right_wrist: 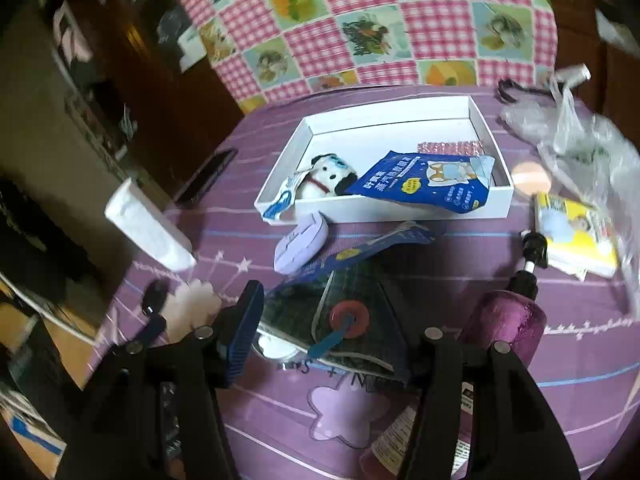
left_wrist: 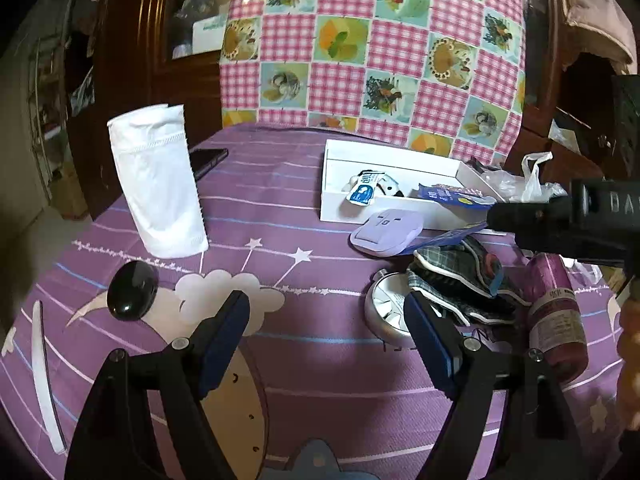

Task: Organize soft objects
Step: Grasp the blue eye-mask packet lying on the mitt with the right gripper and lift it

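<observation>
1 plaid pouch point(right_wrist: 352, 312) betw. right claw point(right_wrist: 332, 320) fingers, 1 plush dog point(right_wrist: 330, 176) in 1 box point(right_wrist: 384, 210)

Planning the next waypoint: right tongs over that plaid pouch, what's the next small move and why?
Probably ease the right tongs down and close on the plaid pouch: their jaws stand open astride it without a grip, and the white box, already holding a plush dog, sits just beyond.

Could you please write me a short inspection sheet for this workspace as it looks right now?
Surface: purple star-print cloth, crowded.
Job's things: plush dog and blue packet in white box; plaid pouch outside it.
Clutter: white sleeve, lilac case, purple bottle, plastic bag, black oval object.
Grippers: left gripper open, empty; right gripper open around the pouch.
Cables: nothing seen.
Surroundings: checked patchwork cloth, dark wooden cabinet.
</observation>
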Action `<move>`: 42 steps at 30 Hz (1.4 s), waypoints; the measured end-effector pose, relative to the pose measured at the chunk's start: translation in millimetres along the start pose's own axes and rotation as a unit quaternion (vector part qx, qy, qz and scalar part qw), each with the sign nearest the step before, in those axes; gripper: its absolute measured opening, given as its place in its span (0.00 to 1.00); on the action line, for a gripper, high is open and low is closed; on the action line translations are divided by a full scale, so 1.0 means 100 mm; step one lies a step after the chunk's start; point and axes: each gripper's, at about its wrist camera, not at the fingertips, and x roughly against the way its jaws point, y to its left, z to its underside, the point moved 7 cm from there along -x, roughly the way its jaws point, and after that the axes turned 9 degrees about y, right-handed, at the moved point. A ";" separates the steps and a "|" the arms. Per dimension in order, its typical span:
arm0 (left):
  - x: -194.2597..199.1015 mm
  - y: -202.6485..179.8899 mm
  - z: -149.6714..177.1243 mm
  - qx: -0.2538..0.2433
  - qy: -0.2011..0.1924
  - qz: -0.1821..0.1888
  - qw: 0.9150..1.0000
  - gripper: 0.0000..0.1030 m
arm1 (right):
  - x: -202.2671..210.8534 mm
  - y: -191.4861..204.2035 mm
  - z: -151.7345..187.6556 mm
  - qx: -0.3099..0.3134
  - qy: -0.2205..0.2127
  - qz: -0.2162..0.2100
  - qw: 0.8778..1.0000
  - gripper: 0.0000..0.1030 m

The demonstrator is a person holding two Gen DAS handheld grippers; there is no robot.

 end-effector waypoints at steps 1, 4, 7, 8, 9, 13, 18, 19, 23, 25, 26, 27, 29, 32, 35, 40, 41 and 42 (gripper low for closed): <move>-0.01 -0.02 0.00 -0.003 -0.001 0.003 1.000 0.78 | 0.01 -0.05 -0.01 -0.015 -0.002 -0.007 1.000 0.57; -0.07 -0.05 0.00 -0.003 0.011 0.016 1.000 0.78 | 0.01 -0.15 -0.05 -0.050 -0.009 -0.015 0.999 0.57; -0.08 -0.03 -0.01 0.010 0.010 0.036 0.999 0.78 | -0.03 -0.26 -0.07 -0.086 -0.013 -0.012 0.996 0.57; -0.08 -0.03 -0.02 0.014 0.007 0.039 0.999 0.78 | -0.05 -0.30 -0.06 -0.099 -0.013 -0.013 0.995 0.57; -0.06 -0.03 -0.03 0.018 0.000 0.045 0.999 0.78 | -0.06 -0.32 -0.06 -0.109 -0.014 -0.017 0.994 0.57; 0.02 -0.01 -0.12 0.035 -0.043 0.057 0.997 0.78 | -0.09 -0.32 -0.08 -0.132 -0.031 -0.032 0.990 0.57; -0.02 0.03 -0.18 0.051 -0.044 0.063 0.996 0.78 | -0.16 -0.29 -0.13 -0.146 -0.035 -0.028 0.988 0.57; -0.03 0.03 -0.18 0.051 -0.039 0.062 0.996 0.78 | -0.17 -0.29 -0.15 -0.152 -0.038 -0.024 0.987 0.57; -0.09 0.04 -0.17 0.057 -0.025 0.061 0.996 0.78 | -0.26 -0.29 -0.24 -0.170 -0.028 -0.017 0.985 0.57; -0.12 0.05 -0.16 0.061 -0.019 0.062 0.996 0.78 | -0.31 -0.31 -0.27 -0.186 -0.021 -0.010 0.982 0.56; -0.13 0.06 -0.16 0.063 -0.016 0.062 0.996 0.78 | -0.34 -0.33 -0.29 -0.196 -0.016 -0.009 0.980 0.56; -0.14 0.07 -0.16 0.065 -0.013 0.061 0.996 0.78 | -0.39 -0.35 -0.29 -0.209 -0.011 -0.011 0.978 0.56; -0.16 0.08 -0.15 0.068 -0.010 0.061 0.996 0.78 | -0.46 -0.37 -0.29 -0.223 -0.007 -0.022 0.974 0.40; -0.16 0.09 -0.15 0.068 -0.010 0.061 0.996 0.78 | -0.53 -0.45 -0.26 -0.232 -0.012 -0.019 0.972 0.24; -0.16 0.09 -0.14 0.065 -0.010 0.060 0.996 0.78 | -0.53 -0.48 -0.26 -0.231 -0.020 -0.037 0.972 0.19; -0.16 0.08 -0.14 0.067 -0.011 0.061 0.996 0.78 | -0.44 -0.44 -0.27 -0.218 -0.033 -0.053 0.974 0.12; -0.15 0.08 -0.14 0.067 -0.012 0.062 0.996 0.78 | -0.40 -0.41 -0.27 -0.210 -0.037 -0.056 0.975 0.10; -0.15 0.08 -0.14 0.067 -0.014 0.063 0.996 0.78 | -0.36 -0.38 -0.28 -0.203 -0.041 -0.057 0.977 0.09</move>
